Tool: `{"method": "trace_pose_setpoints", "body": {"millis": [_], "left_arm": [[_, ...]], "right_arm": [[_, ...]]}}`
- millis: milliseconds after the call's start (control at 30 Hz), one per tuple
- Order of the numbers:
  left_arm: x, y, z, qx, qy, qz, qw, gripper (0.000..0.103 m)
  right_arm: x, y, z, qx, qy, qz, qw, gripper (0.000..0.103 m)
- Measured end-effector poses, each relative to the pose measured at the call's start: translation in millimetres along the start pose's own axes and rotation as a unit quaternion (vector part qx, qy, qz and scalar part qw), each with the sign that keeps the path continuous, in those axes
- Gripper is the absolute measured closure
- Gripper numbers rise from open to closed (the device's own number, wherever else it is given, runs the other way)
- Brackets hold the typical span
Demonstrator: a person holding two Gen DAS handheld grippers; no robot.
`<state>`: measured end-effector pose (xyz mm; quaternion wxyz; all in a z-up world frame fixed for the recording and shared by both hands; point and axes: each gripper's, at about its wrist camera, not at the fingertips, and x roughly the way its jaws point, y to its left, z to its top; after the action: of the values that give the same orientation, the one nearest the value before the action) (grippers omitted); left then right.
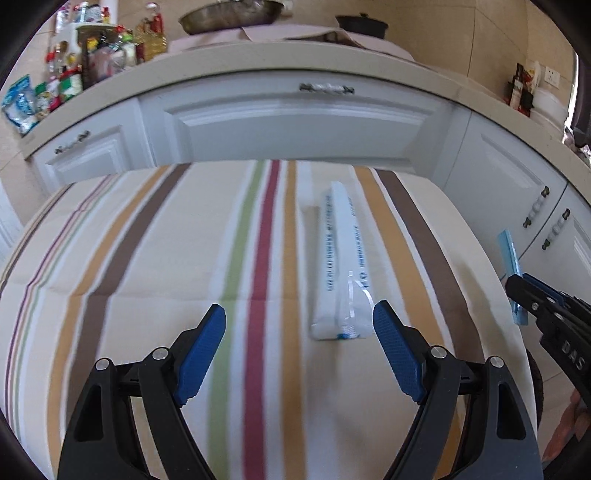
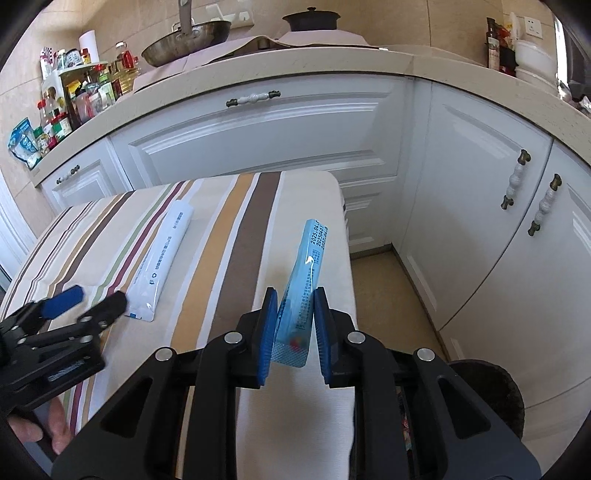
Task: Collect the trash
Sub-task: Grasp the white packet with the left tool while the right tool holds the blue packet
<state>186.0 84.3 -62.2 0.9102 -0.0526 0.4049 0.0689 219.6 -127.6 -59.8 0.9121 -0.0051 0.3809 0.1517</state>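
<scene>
A long white wrapper [image 1: 341,262] with blue print lies flat on the striped tablecloth [image 1: 147,258]; it also shows in the right wrist view [image 2: 162,254]. My left gripper [image 1: 299,317] is open, low over the cloth, with the wrapper's near end just inside its right finger. My right gripper [image 2: 295,299] is shut on a light blue wrapper [image 2: 306,269] and holds it upright above the table's right edge. The blue wrapper [image 1: 511,273] and right gripper [image 1: 524,291] show at the right of the left wrist view. The left gripper [image 2: 88,297] shows at the left of the right wrist view.
White kitchen cabinets [image 2: 280,136] stand close behind the table under a beige counter [image 2: 332,62] with bottles [image 2: 88,88], a wok [image 2: 188,40] and a pot [image 2: 310,18]. A dark round bin rim [image 2: 495,384] sits below the table's right edge, over tan floor [image 2: 384,291].
</scene>
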Motion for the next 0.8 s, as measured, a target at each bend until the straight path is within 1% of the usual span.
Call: {"method": "trace_pose_setpoints", "body": {"millis": [200, 233, 267, 300, 333, 367, 400, 467, 500, 533, 800], "left_arm": [[18.0, -11.8, 8.2, 0.013, 0.023, -0.009, 0.9996, 0.024], [21.2, -13.1, 8.0, 0.015, 0.028, -0.010, 0.9995, 0.025], [23.5, -14.0, 7.2, 0.016, 0.031, -0.012, 0.9993, 0.031], [25.3, -15.2, 7.0, 0.018, 0.034, -0.011, 0.9992, 0.031], [24.6, -16.3, 6.5, 0.021, 0.032, -0.010, 0.9992, 0.034], [23.7, -17.1, 6.5, 0.022, 0.031, -0.013, 0.9992, 0.040], [23.1, -18.0, 6.3, 0.024, 0.030, -0.013, 0.9992, 0.042], [22.2, -19.7, 5.9, 0.028, 0.028, -0.013, 0.9991, 0.053], [21.5, -20.3, 5.3, 0.031, 0.026, -0.014, 0.9991, 0.055], [21.1, -20.8, 5.5, 0.031, 0.026, -0.015, 0.9991, 0.060], [19.1, -20.8, 5.1, 0.029, 0.023, -0.028, 0.9989, 0.064]], "right_arm": [[-0.3, -5.7, 0.2, 0.007, -0.004, 0.005, 1.000, 0.083], [-0.6, -6.5, -0.6, 0.007, -0.004, 0.006, 1.000, 0.083], [-0.7, -7.3, -0.7, 0.008, -0.004, 0.007, 1.000, 0.083], [-0.7, -7.5, -1.0, 0.008, -0.005, 0.008, 1.000, 0.083], [-0.6, -7.8, -1.3, 0.008, -0.005, 0.009, 1.000, 0.083], [-0.5, -7.7, -1.4, 0.008, -0.005, 0.009, 1.000, 0.083], [-0.3, -7.8, -1.7, 0.008, -0.004, 0.010, 1.000, 0.083], [-0.4, -7.9, -2.1, 0.009, -0.004, 0.010, 1.000, 0.083], [-0.3, -7.6, -2.4, 0.009, -0.004, 0.010, 1.000, 0.083], [-0.2, -7.5, -2.7, 0.009, -0.004, 0.010, 1.000, 0.083], [0.7, -6.1, -4.5, 0.009, -0.003, 0.011, 1.000, 0.083]]}}
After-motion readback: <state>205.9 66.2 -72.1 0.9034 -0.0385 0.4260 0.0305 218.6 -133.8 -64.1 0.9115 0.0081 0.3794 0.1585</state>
